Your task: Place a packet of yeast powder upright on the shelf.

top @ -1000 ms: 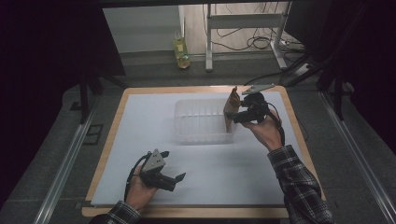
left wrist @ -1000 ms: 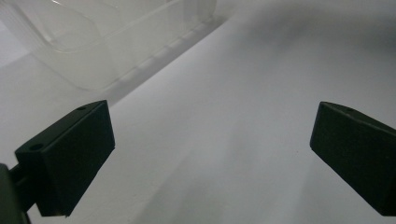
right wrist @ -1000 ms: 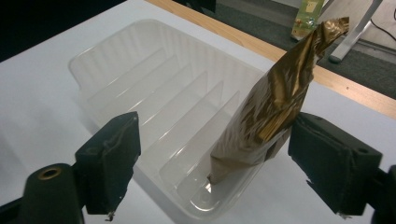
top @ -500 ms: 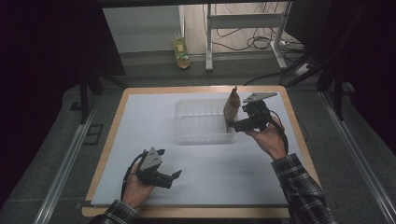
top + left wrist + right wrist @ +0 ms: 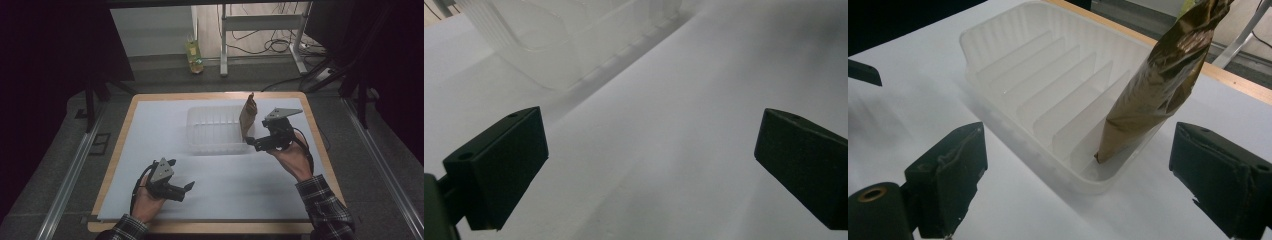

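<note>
Dim room, as I see it from above.
Beyond my tools: grey carpeted floor (image 5: 160, 70), white metal frame legs (image 5: 260, 30), tangled black cables (image 5: 272, 47), yellow-green plastic bottle (image 5: 194, 50).

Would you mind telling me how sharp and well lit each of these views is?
High view: dim, dark surroundings, the white table sheet evenly lit. Left gripper view: soft, the clear tray hazy, the fingers sharper. Right gripper view: tray ribs crisp, highlights glinting on the brown packet.

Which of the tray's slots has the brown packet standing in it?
The end slot nearest the right claw: the brown packet stands there, leaning; the clear tray has no packet elsewhere.
</note>
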Tool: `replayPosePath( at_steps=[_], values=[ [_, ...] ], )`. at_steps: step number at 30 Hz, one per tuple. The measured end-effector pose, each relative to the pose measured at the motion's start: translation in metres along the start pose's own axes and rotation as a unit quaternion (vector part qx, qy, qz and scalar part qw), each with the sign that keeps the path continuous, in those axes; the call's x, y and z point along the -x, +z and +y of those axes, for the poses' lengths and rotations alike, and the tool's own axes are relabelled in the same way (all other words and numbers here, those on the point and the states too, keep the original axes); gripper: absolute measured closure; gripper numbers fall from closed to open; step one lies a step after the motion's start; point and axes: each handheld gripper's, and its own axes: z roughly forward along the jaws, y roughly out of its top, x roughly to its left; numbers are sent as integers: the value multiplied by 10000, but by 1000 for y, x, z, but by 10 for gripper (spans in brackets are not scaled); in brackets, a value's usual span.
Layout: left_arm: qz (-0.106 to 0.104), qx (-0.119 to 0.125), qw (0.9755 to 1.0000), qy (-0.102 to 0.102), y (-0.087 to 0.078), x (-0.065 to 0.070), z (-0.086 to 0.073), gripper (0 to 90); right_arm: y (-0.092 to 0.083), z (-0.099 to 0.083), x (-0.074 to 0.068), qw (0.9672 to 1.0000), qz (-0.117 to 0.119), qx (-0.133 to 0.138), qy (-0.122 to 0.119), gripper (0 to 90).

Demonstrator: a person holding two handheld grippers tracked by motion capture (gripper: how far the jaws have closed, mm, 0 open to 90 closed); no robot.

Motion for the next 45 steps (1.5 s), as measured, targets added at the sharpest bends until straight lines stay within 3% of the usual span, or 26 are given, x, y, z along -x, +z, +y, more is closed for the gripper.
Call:
replayPosePath(
  at_steps=[6, 12, 17, 28, 35, 45],
  values=[
    [45, -53, 9999, 72, 2, 3, 0, 7, -2, -10, -4, 10000, -21, -31, -91, 72],
    [78, -7, 10000, 21, 0, 2, 0, 7, -5, -22, -9, 9997, -62, -34, -215, 56],
    [92, -15, 10000, 34, 0, 1, 0, 8, -3, -33, -10, 9996, -154, -99, -233, 19],
    [96, -9, 9999, 52, 0, 2, 0, 9, -7, -51, -12, 9995, -123, -196, -224, 2],
    [119, -22, 9998, 147, 0, 4, 1, 21, -12, -68, -16, 9989, -304, -265, -245, 0],
    [150, 9, 9998, 125, -1, 3, 1, 21, -22, -78, -20, 9993, -252, -167, -213, 0]
  ],
)
